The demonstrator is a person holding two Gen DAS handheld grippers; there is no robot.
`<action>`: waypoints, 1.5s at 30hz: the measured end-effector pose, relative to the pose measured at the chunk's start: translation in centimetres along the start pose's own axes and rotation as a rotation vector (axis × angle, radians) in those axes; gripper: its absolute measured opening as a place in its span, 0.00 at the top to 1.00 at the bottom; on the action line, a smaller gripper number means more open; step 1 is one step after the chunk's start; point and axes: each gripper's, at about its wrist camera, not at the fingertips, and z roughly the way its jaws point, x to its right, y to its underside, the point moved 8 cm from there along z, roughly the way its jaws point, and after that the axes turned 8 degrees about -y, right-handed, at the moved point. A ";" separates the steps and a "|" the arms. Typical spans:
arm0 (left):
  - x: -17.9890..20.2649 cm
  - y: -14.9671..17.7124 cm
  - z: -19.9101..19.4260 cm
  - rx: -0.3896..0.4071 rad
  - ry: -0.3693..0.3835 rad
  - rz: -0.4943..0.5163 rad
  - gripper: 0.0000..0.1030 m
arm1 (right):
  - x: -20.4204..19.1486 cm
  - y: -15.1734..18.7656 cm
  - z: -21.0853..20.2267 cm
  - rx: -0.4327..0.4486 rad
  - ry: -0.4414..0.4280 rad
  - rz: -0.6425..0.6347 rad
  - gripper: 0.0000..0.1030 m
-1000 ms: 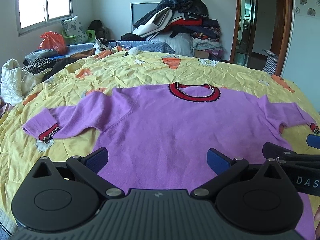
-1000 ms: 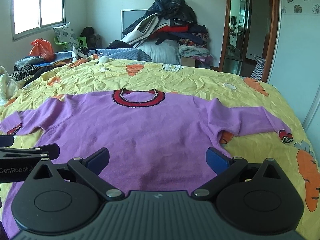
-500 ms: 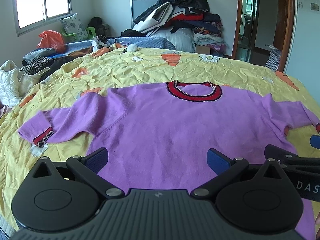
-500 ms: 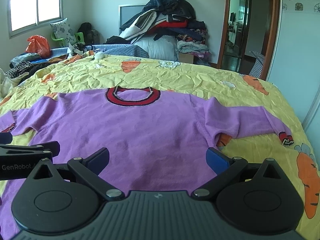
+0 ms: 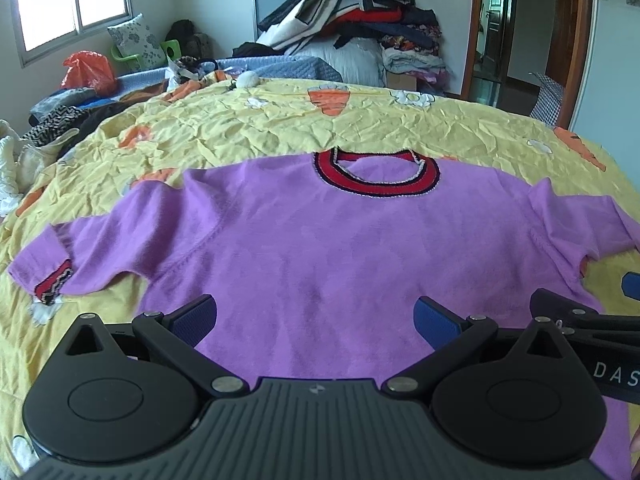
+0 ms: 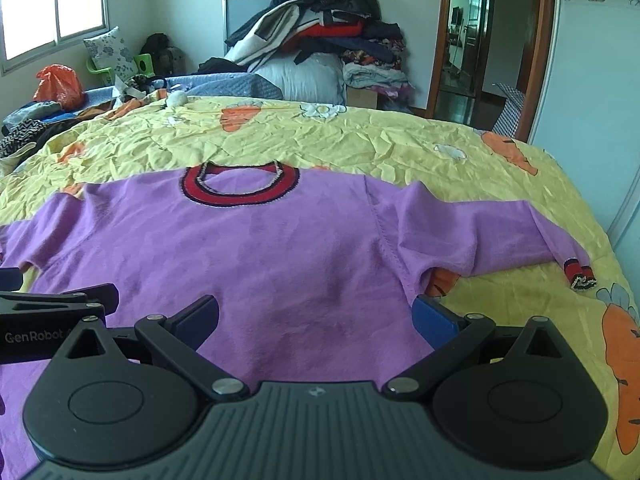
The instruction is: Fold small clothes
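Across the bed we see a wrinkled yellow bedsheet [image 5: 360, 128] printed with orange carrots and white flowers, and on it the purple sweater [image 5: 340, 248] lies flat, front up, both sleeves spread sideways. Its red and black neckline [image 5: 376, 176] points toward the far end of the bed; the left cuff [image 5: 52, 286] and the right cuff [image 6: 578, 274] carry the same red and black trim.

We hold the left gripper [image 5: 316, 314] low over the sweater's lower half, level and aimed at the neckline, jaws spread wide with nothing between the blue pads [image 5: 434, 320]. The right gripper [image 6: 316, 314] hangs just beside it in the same pose, also spread wide and empty, its right pad near the sweater's right armpit. Each tool shows at the edge of the other's view. Whether the pads touch the knit we cannot tell.

Beyond the bed, a tall pile of clothes [image 5: 352, 20] leans against the far wall over a grey cushion [image 5: 344, 60]. A window [image 5: 72, 4] lights the left side, a wooden door frame [image 6: 544, 48] stands on the right. An orange plastic bag [image 5: 88, 70] sits by a floral pillow [image 5: 138, 42], its contents hidden.
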 end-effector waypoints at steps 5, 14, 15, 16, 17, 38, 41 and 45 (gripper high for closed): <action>1.4 -0.4 1.2 -0.013 -0.001 0.016 0.00 | 1.1 -0.2 1.1 -0.010 0.004 0.017 0.00; 4.6 -0.7 2.8 -0.029 0.009 0.058 0.00 | 3.6 -0.5 2.5 -0.021 0.017 0.049 0.00; 4.9 -0.8 2.9 -0.029 0.010 0.061 0.00 | 3.9 -0.5 2.6 -0.021 0.019 0.054 0.00; 5.3 -0.8 3.0 -0.030 0.011 0.065 0.00 | 4.3 -0.5 2.7 -0.021 0.020 0.059 0.00; 5.7 -0.9 3.1 -0.030 0.013 0.068 0.00 | 4.6 -0.5 2.8 -0.021 0.022 0.061 0.00; 13.4 -1.5 6.1 -0.057 0.065 0.144 0.00 | 11.8 -0.6 5.0 -0.036 0.098 0.115 0.00; 13.8 -1.7 6.2 -0.058 0.076 0.139 0.00 | 12.3 -0.7 5.1 -0.031 0.101 0.114 0.00; 14.1 -1.9 6.4 -0.056 0.079 0.144 0.00 | 13.0 -1.0 5.0 -0.012 0.094 0.131 0.00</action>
